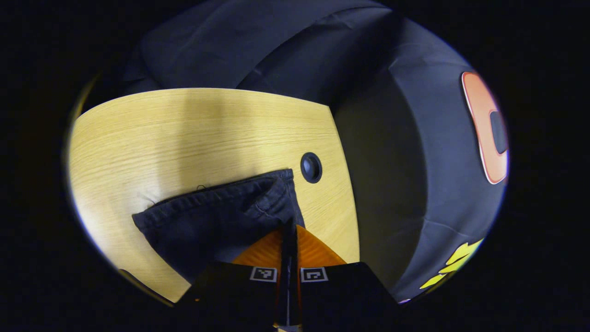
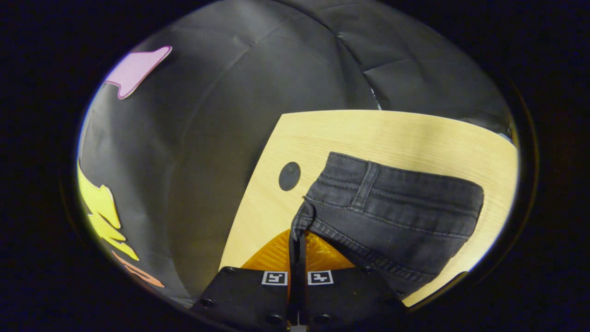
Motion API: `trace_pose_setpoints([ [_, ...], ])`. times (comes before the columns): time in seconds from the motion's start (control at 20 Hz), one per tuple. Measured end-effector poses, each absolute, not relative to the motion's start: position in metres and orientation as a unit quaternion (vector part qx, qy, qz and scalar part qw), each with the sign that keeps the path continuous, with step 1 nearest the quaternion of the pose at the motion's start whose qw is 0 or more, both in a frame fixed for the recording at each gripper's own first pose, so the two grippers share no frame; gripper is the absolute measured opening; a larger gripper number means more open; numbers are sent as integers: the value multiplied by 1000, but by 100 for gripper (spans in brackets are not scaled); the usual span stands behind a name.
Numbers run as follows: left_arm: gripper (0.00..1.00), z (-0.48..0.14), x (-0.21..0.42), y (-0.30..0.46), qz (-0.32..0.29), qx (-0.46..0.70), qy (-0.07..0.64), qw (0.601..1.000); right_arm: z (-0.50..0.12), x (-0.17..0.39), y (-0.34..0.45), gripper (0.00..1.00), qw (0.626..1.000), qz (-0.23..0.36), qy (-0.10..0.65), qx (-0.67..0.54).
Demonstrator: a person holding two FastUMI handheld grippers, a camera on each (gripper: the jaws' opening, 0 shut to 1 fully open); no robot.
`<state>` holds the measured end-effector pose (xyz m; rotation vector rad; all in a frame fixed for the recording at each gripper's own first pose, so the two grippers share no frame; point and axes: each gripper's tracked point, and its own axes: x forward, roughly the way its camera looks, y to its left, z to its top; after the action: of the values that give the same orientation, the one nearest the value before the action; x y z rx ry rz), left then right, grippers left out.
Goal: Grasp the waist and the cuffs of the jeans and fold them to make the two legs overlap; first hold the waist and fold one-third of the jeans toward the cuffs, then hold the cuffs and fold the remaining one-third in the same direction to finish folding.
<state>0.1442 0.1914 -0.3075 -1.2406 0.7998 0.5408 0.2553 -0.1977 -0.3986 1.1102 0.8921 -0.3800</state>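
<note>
Dark grey jeans lie on a light wooden table. In the left gripper view the hemmed cuffs (image 1: 216, 207) rest on the table, and my left gripper (image 1: 289, 228) is shut on their right corner, its orange fingers (image 1: 267, 251) pressed together with cloth between them. In the right gripper view the waistband (image 2: 392, 193) with a belt loop lies on the table. My right gripper (image 2: 297, 237) is shut on the waistband's near left corner, a fold of denim pinched between its orange fingers (image 2: 322, 253).
The wooden table (image 1: 184, 133) has a round black cable hole (image 1: 311, 167) just past the cuffs; the same kind of hole (image 2: 289, 176) sits left of the waistband. The table edge (image 2: 249, 193) drops off to the black cloth wall beside each gripper.
</note>
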Motion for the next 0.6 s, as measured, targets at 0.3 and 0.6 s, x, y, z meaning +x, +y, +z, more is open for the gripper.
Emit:
trace_pose_setpoints([
  [0.3,98,-279,161,202,219,-492,319,780,-383,263,-182,92,765,-130,401,487],
  [0.6,99,-174,175,194,138,-479,221,838,-320,254,-217,98,829,-113,346,426],
])
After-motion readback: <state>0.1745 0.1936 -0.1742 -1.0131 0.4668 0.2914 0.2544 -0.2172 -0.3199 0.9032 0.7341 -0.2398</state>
